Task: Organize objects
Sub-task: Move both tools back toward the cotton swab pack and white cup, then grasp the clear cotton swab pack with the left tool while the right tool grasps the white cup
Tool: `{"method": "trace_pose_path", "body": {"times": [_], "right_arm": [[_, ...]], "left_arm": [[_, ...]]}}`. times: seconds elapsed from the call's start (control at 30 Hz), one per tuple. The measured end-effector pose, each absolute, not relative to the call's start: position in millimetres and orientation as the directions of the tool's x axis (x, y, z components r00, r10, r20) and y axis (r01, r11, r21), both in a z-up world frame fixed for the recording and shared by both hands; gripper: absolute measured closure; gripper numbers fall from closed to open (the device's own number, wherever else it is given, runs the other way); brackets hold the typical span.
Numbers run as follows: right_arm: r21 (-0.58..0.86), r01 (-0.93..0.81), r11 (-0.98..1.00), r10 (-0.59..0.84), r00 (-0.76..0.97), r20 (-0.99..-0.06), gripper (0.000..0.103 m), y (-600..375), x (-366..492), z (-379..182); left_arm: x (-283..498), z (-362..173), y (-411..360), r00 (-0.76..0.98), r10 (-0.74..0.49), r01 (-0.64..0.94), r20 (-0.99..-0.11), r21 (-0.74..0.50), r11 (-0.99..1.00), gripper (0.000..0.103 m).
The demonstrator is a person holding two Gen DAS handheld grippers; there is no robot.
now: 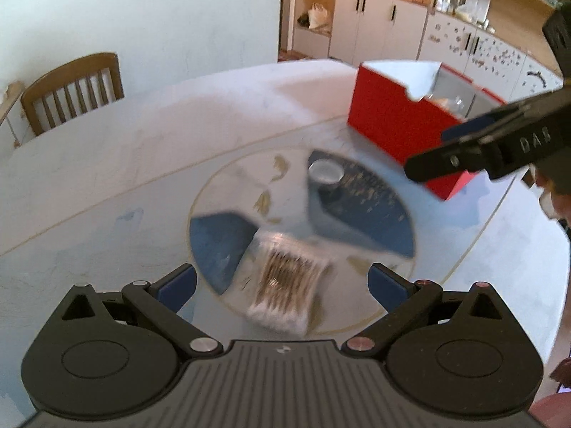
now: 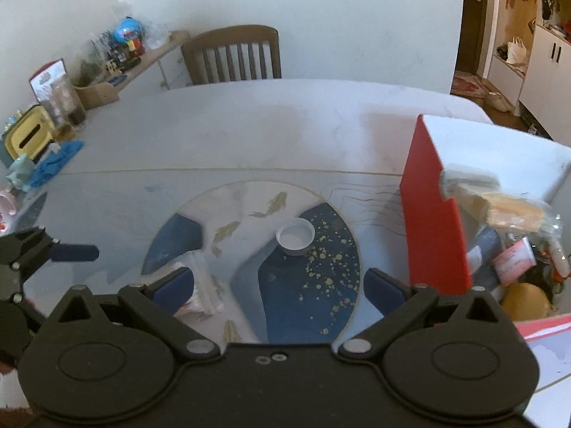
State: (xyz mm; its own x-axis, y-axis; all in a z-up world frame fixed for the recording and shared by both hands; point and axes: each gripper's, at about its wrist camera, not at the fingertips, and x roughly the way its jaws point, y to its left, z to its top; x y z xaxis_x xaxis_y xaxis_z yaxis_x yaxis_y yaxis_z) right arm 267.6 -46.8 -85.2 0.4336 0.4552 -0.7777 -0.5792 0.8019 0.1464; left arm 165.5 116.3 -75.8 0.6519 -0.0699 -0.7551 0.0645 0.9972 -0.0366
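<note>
The bag of cotton swabs (image 1: 285,285) lay flat on the round table (image 1: 107,164), on its blue fish-pattern disc, with a little white cap (image 1: 325,172) further along and the red box (image 1: 396,114) beyond that. The left gripper (image 1: 282,281) hung over the bag, jaws spread wide, gripping nothing. The right gripper (image 2: 278,285) was wide open too, empty.

The right gripper (image 2: 278,285) is wide open over a round blue mat (image 2: 310,285) on the table (image 2: 221,135), with a little white cup (image 2: 295,238) ahead and a red box (image 2: 433,221) beside it.
</note>
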Motion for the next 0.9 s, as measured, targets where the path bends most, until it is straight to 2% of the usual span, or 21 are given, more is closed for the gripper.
{"method": "trace_pose_path", "body": {"times": [0.43,0.9], "right_arm": [[0.089,-0.539,0.837,0.366,0.433,-0.824,0.008,-10,309,-127],[0.061,-0.549,0.834,0.327,0.401,-0.856,0.027,8,333,-152]], "left_arm": [[176,-103,116,0.67,-0.047,0.074,-0.741,0.003,0.997,0.0],[197,-127,104,0.646,-0.035,0.092,-0.763,0.032,0.995,0.0]]}}
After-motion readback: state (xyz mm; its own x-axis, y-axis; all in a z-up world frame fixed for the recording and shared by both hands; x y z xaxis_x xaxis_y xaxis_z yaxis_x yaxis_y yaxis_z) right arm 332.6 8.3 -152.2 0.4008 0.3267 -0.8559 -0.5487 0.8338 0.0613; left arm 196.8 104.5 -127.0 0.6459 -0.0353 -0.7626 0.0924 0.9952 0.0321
